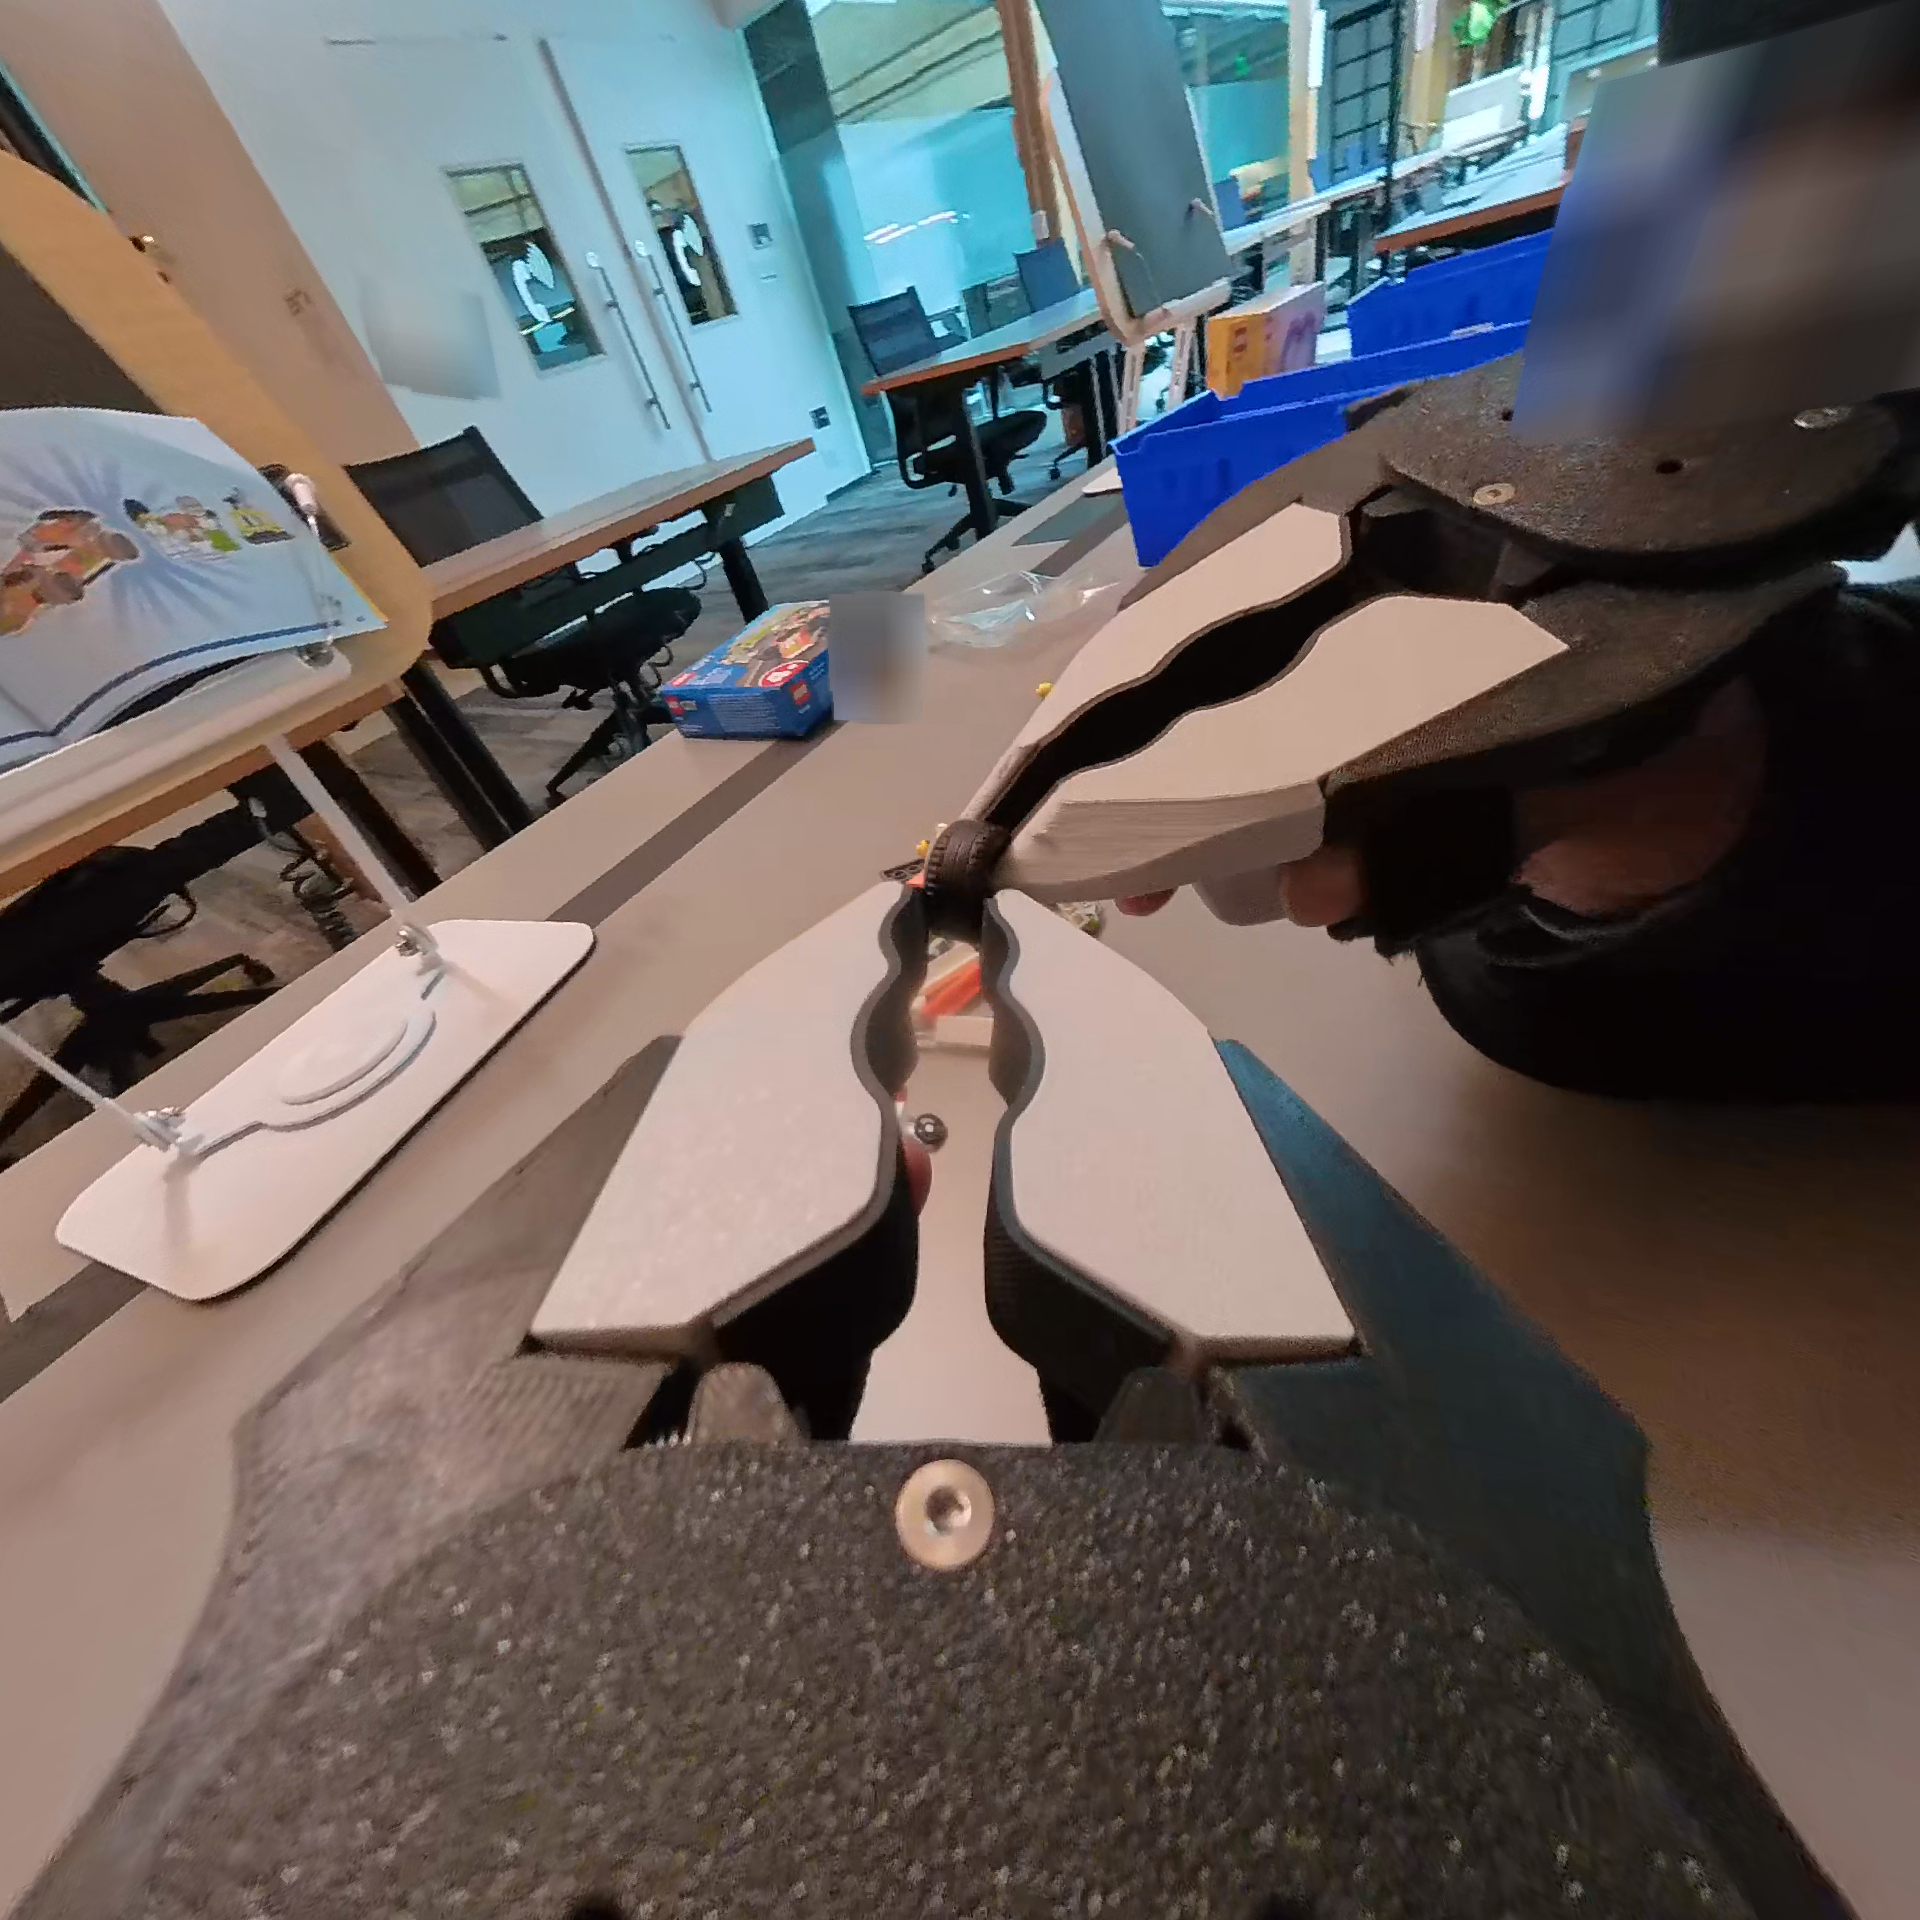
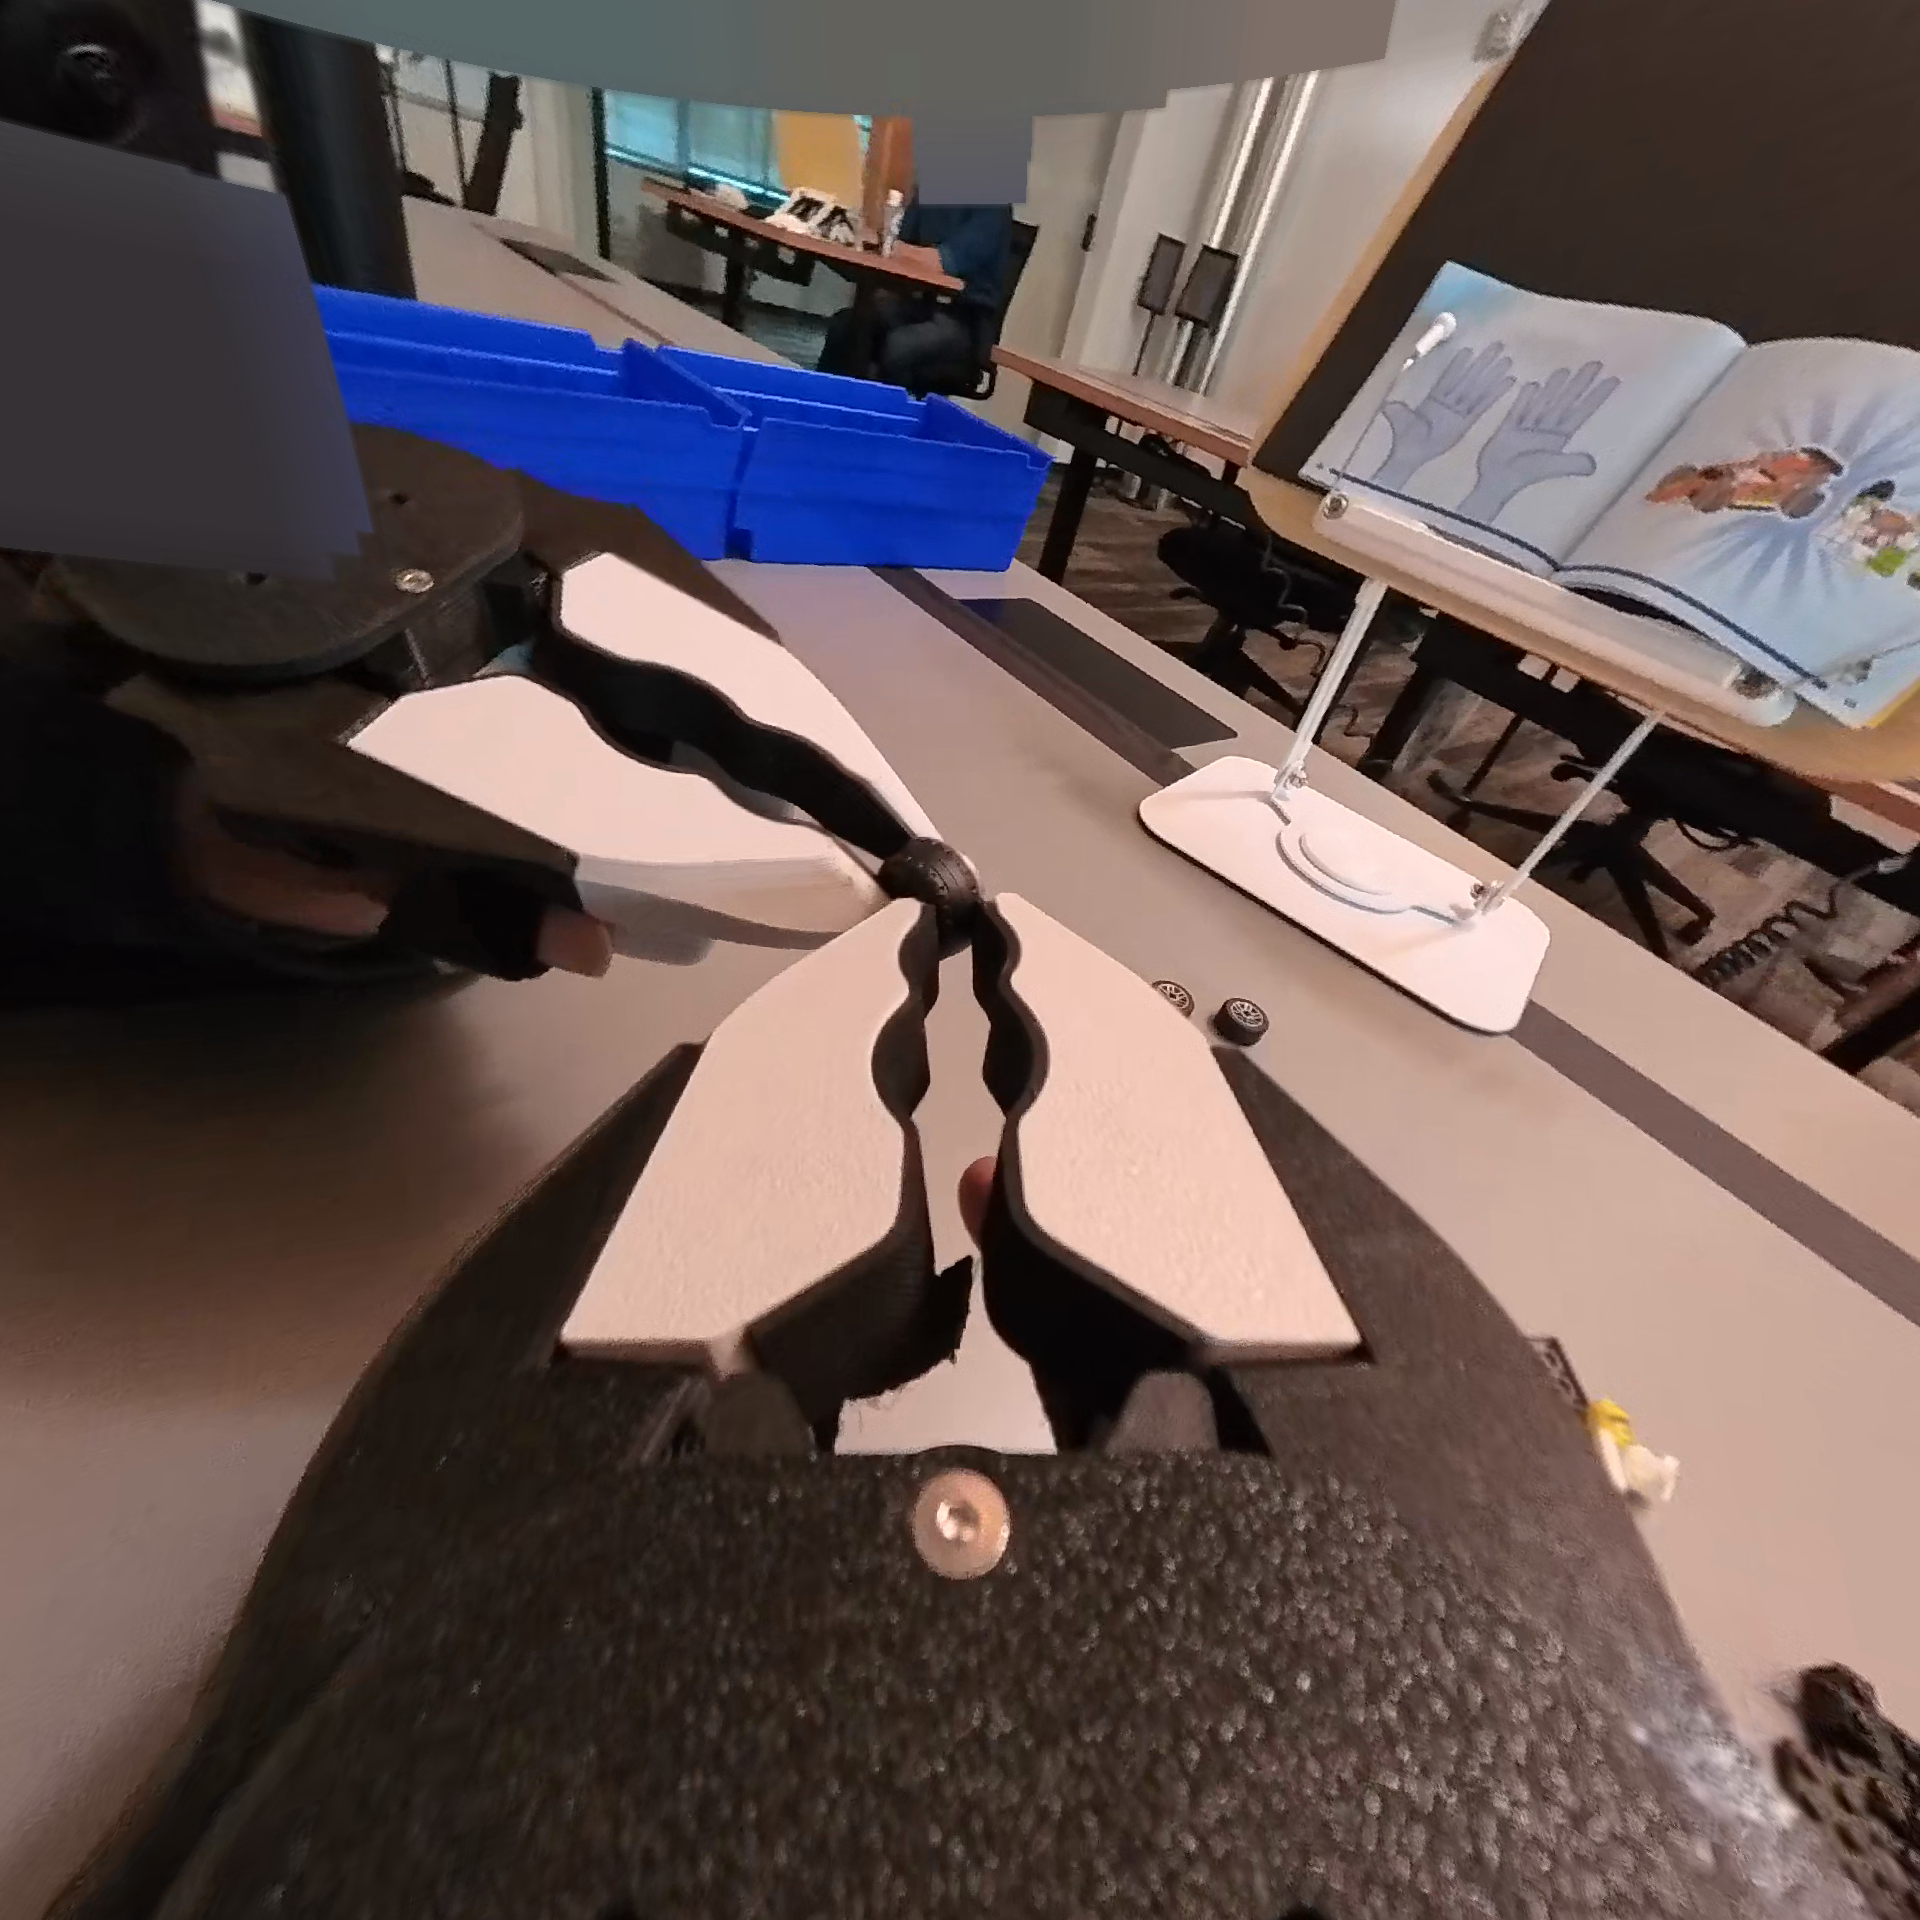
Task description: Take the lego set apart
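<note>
A small black lego wheel piece [image 1: 961, 854] is held in the air above the grey table [image 1: 1351, 1195], between both gripper tips. My left gripper [image 1: 951, 916] is shut on its lower part. My right gripper [image 1: 977, 831] comes in from the right and is shut on the tyre. In the right wrist view the same wheel piece [image 2: 930, 873] sits where my right gripper [image 2: 956, 923] meets my left gripper [image 2: 896, 868]. Loose orange and white lego parts [image 1: 951, 987] lie on the table under my left gripper, mostly hidden by it.
Two loose wheels [image 2: 1242, 1013] lie near a white book stand [image 2: 1351, 904] that holds an open booklet [image 2: 1662, 488]. A yellow and white part [image 2: 1631, 1455] lies at the right. Blue bins [image 2: 831, 457], a lego box [image 1: 753, 691] and a clear bag [image 1: 1008, 608] stand farther back. Both grippers' tips are close together, under 4 cm apart.
</note>
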Action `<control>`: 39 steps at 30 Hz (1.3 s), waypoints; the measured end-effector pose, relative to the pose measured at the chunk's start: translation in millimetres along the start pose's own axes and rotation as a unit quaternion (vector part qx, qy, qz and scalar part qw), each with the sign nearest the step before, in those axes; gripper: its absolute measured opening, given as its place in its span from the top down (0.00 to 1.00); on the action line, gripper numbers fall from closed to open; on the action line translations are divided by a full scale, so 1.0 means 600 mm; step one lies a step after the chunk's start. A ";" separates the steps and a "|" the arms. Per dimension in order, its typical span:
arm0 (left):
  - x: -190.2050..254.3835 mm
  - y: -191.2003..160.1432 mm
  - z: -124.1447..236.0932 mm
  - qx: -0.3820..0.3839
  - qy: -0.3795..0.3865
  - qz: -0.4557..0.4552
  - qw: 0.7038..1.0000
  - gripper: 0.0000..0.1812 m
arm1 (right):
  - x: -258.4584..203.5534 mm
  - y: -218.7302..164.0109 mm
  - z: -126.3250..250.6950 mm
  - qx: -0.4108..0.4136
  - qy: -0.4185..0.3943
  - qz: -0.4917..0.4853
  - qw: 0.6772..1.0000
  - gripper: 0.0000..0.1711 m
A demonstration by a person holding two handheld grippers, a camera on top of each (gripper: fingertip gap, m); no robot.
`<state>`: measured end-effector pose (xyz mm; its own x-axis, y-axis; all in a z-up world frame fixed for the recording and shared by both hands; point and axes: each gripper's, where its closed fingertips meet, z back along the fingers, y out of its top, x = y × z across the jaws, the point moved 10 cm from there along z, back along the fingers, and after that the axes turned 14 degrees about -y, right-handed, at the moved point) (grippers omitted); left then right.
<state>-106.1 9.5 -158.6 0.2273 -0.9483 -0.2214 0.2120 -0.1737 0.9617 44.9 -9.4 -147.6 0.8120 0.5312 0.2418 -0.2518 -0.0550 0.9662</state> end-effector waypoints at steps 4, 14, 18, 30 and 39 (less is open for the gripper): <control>-0.002 -0.002 -0.004 0.002 0.022 0.003 1.000 0.95 | 0.001 -0.002 -0.006 -0.008 -0.018 -0.028 0.999 0.97; -0.007 -0.010 -0.015 -0.006 0.042 0.017 0.999 0.94 | 0.006 -0.023 -0.026 -0.025 -0.060 -0.106 0.992 0.99; -0.008 -0.010 -0.015 0.003 0.021 0.027 0.999 0.96 | 0.011 -0.028 -0.023 -0.019 -0.056 -0.108 0.992 0.99; -0.080 -0.015 0.014 0.124 -0.181 0.174 0.960 0.92 | 0.054 -0.042 -0.002 0.044 0.043 -0.188 0.980 0.99; -0.063 -0.022 0.000 0.101 -0.279 0.183 0.937 0.90 | 0.039 -0.042 -0.006 0.042 0.141 -0.167 0.975 0.99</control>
<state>-117.5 47.8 -162.9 -0.2952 -0.9356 0.1939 0.0201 0.1968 0.9802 68.4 7.6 -166.6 0.6609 0.7423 -0.1105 0.0559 0.0981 0.9936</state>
